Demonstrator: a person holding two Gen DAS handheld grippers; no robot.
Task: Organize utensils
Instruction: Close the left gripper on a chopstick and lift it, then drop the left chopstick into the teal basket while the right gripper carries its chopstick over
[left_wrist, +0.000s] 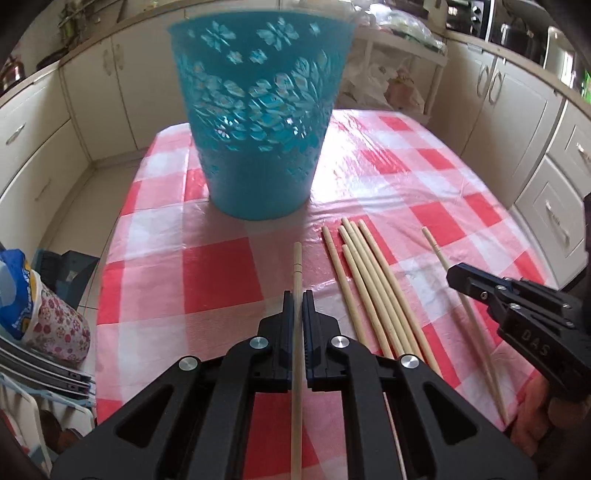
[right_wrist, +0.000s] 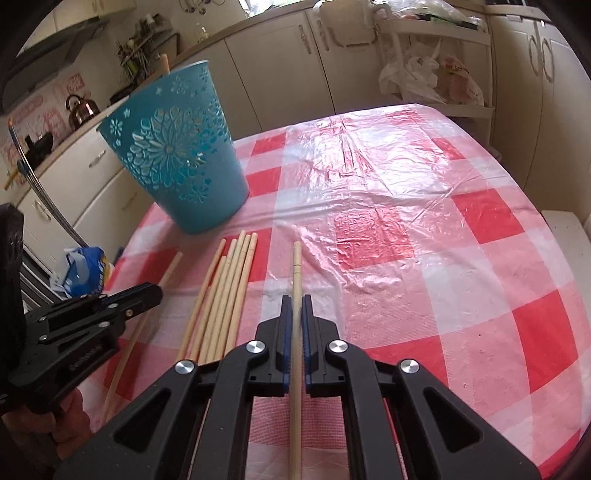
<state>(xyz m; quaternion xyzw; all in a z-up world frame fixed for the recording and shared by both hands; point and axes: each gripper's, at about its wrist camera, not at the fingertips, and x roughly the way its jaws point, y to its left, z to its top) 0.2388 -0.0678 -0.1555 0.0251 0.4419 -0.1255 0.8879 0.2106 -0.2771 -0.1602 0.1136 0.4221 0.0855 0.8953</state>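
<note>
Basket (left_wrist: 260, 122) stands upright on the table (left_wrist: 424, 177), toward its far left part in the right wrist view, far centre in the left wrist view. One chopstick end (right_wrist: 165, 63) pokes above the basket rim on the far side.

Nearer than the basket, a bundle of loose chopsticks (left_wrist: 373, 291) lies flat on the tablecloth, side by side, tips toward the basket.

Left of the bundle: left gripper (left_wrist: 298, 306), a single chopstick (left_wrist: 296, 280) between its jaws.

Right of the bundle: right gripper (right_wrist: 296, 310), likewise with a chopstick (right_wrist: 296, 273) between its jaws.

Cabinets (left_wrist: 122, 74) stand behind the table; a shelf rack (right_wrist: 436, 66) at far right.
</note>
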